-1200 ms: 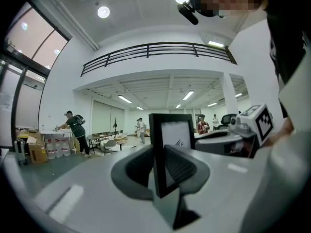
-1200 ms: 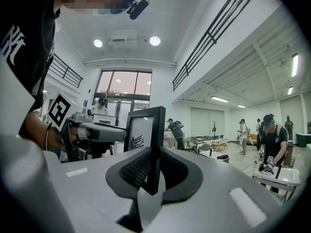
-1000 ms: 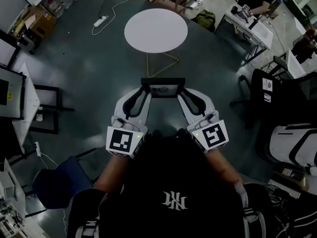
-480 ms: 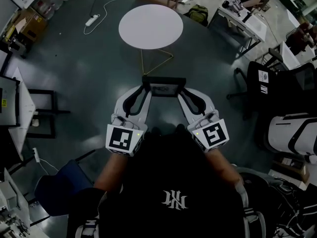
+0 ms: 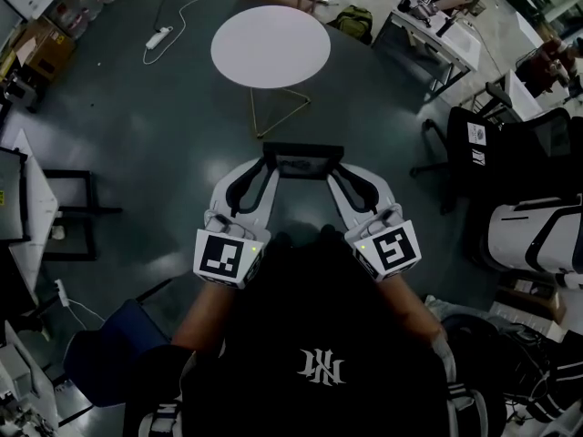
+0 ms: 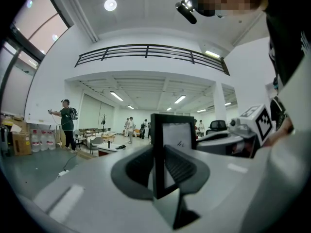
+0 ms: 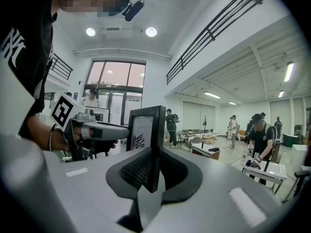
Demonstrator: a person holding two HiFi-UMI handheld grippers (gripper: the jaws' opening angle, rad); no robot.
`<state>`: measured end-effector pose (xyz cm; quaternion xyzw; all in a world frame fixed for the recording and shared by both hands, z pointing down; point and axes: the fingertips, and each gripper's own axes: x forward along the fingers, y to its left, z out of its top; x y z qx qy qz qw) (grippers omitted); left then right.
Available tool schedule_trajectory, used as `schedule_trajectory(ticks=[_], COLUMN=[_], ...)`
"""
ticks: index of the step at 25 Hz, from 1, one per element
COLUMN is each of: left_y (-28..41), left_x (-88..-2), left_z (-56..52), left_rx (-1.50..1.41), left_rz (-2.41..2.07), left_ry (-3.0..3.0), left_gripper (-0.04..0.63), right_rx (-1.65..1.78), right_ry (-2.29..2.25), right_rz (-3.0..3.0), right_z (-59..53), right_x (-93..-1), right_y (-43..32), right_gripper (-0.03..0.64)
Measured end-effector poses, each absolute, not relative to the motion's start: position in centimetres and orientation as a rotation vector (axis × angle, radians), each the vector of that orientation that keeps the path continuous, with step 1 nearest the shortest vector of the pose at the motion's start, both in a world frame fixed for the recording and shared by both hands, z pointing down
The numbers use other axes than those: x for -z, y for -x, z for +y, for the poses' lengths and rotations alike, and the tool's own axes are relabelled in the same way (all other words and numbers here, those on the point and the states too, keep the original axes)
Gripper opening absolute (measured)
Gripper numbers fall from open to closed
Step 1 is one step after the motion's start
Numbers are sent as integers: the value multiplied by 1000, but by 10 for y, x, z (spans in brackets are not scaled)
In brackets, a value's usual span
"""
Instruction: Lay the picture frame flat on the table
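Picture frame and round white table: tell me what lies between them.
In the head view, only dark floor and the table's thin wire legs lie between the picture frame and the round white table.

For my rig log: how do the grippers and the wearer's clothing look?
Both the left gripper and right gripper are light grey with black ribbed pads, each carrying a white cube with black square markers. The person wears a black top.

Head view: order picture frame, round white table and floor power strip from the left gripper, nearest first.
1. picture frame: its left edge clamped in the left gripper.
2. round white table: straight ahead.
3. power strip: on the floor, far left.
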<state>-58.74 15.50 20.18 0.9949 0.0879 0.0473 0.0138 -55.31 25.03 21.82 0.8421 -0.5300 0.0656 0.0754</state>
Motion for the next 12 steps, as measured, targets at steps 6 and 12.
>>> schedule_trajectory(ticks=[6, 12], left_y=[582, 571], left_x=[-208, -219], left_z=[156, 169], left_rx=[-187, -176], left_rz=[272, 320], left_ry=[-3080, -3083], left_gripper=[71, 71], right_rx=[-217, -234], right_ry=[-2531, -2534], right_rz=[-1560, -1556], right_z=[255, 265], right_x=[-223, -231], right_y=[548, 535], right_gripper=[48, 48])
